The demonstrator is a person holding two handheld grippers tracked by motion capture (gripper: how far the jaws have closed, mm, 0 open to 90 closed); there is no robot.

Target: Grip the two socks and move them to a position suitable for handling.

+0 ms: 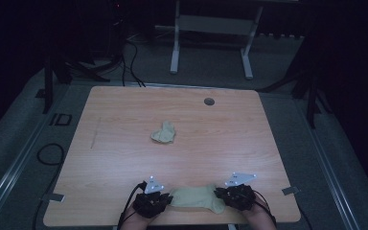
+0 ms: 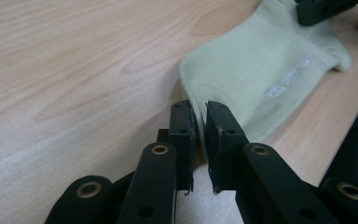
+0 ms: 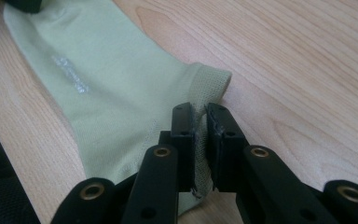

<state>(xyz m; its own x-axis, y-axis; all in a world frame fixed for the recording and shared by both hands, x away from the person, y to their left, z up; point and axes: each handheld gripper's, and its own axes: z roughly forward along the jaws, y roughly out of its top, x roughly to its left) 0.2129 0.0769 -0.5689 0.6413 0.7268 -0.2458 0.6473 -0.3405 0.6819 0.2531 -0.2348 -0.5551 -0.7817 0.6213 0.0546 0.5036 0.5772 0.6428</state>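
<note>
High camera is looking forward and down over the table; both gripper cameras are riding low, facing each other along the pale sock, which all views share.

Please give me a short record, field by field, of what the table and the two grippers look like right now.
surface: wooden table
flat sock: pale green, laid out at the near edge between both grippers
left gripper: jaws nearly closed, pinching the sock's toe end
right gripper: jaws nearly closed, pinching the cuff edge
second sock: crumpled at mid-table, apart from both grippers
table hole: round, near the far edge
</note>
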